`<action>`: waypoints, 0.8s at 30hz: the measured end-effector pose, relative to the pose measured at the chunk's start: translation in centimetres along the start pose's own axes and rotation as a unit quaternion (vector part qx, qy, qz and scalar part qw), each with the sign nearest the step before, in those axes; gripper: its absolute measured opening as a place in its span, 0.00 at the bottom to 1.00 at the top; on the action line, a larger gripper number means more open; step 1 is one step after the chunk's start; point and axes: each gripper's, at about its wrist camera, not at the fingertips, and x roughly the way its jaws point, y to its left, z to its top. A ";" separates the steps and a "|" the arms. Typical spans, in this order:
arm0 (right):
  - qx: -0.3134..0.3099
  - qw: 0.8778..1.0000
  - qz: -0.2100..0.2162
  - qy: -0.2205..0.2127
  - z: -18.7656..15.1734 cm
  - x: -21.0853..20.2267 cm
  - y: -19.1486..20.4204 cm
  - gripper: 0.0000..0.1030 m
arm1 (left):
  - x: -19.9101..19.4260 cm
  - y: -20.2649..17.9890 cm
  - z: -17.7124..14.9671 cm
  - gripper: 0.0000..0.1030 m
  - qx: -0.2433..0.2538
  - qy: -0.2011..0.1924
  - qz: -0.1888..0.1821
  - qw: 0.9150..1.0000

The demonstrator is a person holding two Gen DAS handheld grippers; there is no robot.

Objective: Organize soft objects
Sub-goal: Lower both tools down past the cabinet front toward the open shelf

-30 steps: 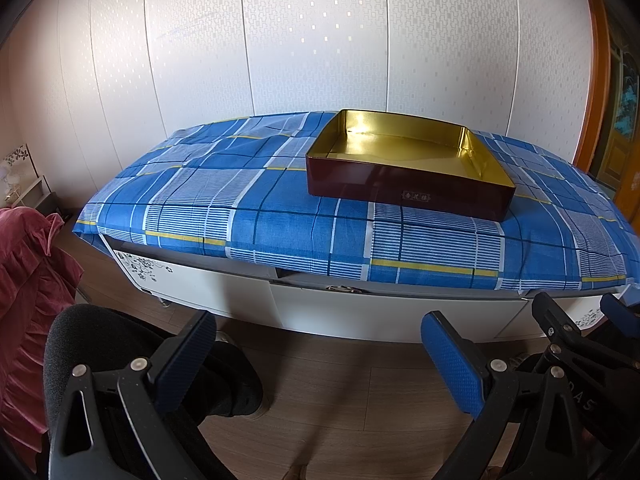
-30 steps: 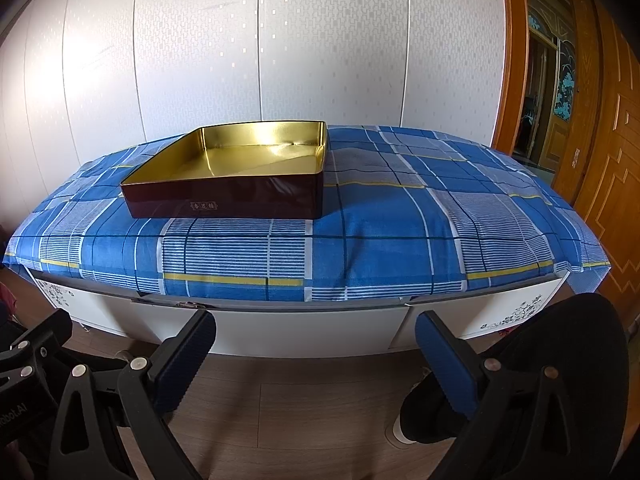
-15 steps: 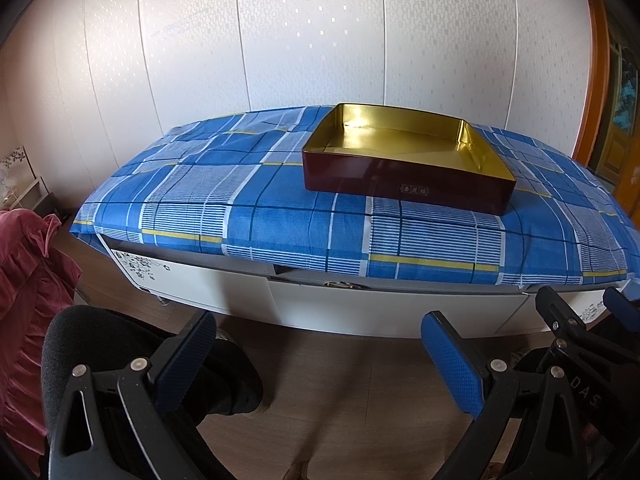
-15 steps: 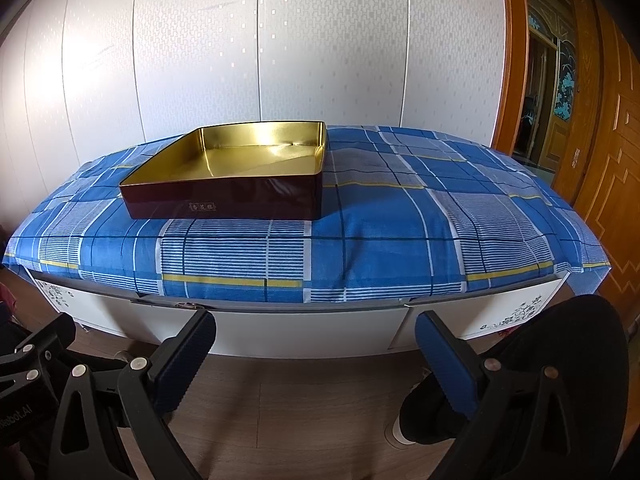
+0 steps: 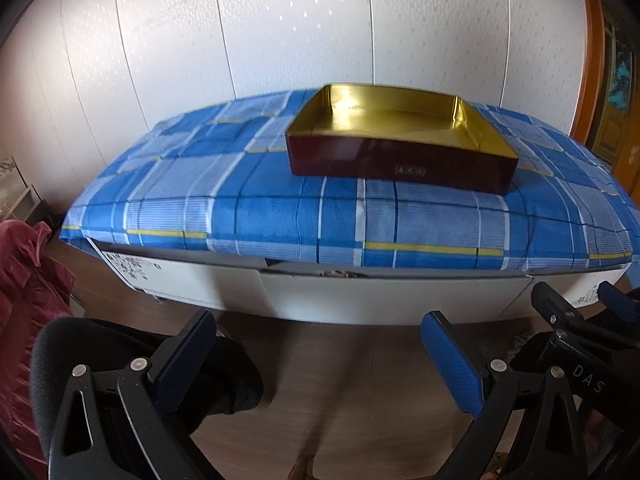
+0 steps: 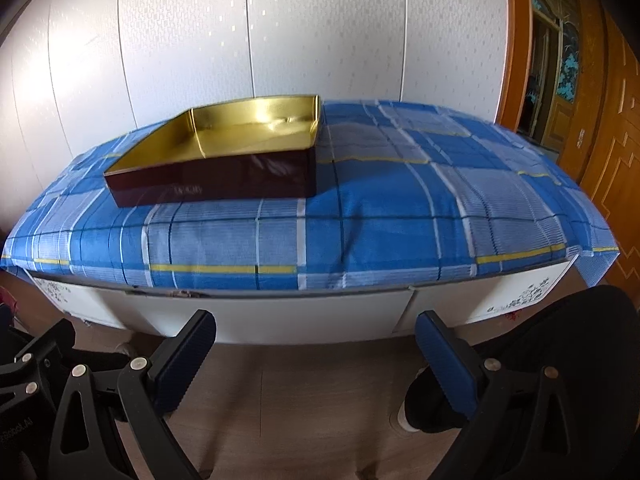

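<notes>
Left wrist view: the left gripper sits low in the frame above a wooden floor, its two blue-padded fingers spread wide apart with nothing between them. Ahead stands a white cabinet whose tabletop is covered by a blue checked cloth with white and yellow stripes. On the cloth, toward the back and a little right of centre, rests a shallow rectangular tray, dark red outside and shiny gold inside; it looks empty. A white panelled wall rises behind. At the far left edge hangs a heap of dark pink fabric, close to the floor and well apart from the tray. Part of the other gripper shows at the lower right edge.

Right wrist view: the right gripper is likewise low over the floor, its blue fingers held wide open and gripping nothing. The same tray lies on the cloth-covered tabletop, here left of centre. A wooden door stands at the right. Dark-clothed legs and a shoe of the person appear at the lower right.
</notes>
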 end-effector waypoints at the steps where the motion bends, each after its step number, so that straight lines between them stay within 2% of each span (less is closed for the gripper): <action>1: -0.002 1.000 0.008 0.013 -0.2 0.6 0.0 0.99 | 0.7 0.2 -0.1 1.00 -0.004 0.017 -0.012 1.000; 4: -0.025 0.997 0.031 0.059 -0.7 2.8 0.5 0.99 | 2.8 0.9 -0.7 1.00 -0.028 0.066 -0.042 0.997; 6: -0.062 0.994 0.045 0.079 -0.9 4.2 1.3 0.99 | 4.2 1.4 -1.1 1.00 -0.043 0.098 -0.058 0.993; 10: -0.186 0.975 0.075 0.100 -1.9 6.5 4.0 0.98 | 6.6 1.9 -1.2 1.00 -0.042 0.125 -0.095 0.987; 12: -0.229 0.963 0.096 0.109 -2.4 7.4 4.9 0.96 | 7.7 1.5 -0.7 1.00 -0.007 0.130 -0.126 0.983; 14: -0.290 0.942 0.120 0.116 -3.2 8.5 5.9 0.96 | 9.0 0.6 -0.4 1.00 0.054 0.145 -0.141 0.978; 15: -0.310 0.935 0.125 0.117 -3.5 8.8 6.2 0.96 | 9.6 0.1 -0.4 1.00 0.085 0.148 -0.138 0.976; 17: -0.369 0.910 0.137 0.128 -4.5 10.0 6.7 0.96 | 10.4 -0.9 -0.5 1.00 0.146 0.139 -0.126 0.971; 18: -0.392 0.899 0.139 0.138 -5.1 10.8 6.8 0.95 | 10.6 -1.3 -0.6 1.00 0.175 0.125 -0.123 0.969; 19: -0.402 0.893 0.143 0.144 -5.3 11.3 6.8 0.95 | 10.7 -1.7 -0.9 1.00 0.208 0.104 -0.121 0.965; 20: -0.421 0.881 0.153 0.155 -5.8 12.1 6.7 0.95 | 10.7 -2.2 -1.3 1.00 0.242 0.084 -0.123 0.959; 21: -0.444 0.868 0.157 0.158 -6.4 12.9 6.6 0.93 | 10.8 -2.7 -2.0 1.00 0.286 0.064 -0.127 0.948; 22: -0.466 0.857 0.153 0.157 -7.0 13.6 6.5 0.92 | 10.9 -3.1 -2.9 1.00 0.337 0.045 -0.124 0.932; 24: -0.496 0.844 0.138 0.151 -7.4 15.1 6.2 0.90 | 11.3 -4.1 -5.1 1.00 0.426 0.011 -0.110 0.898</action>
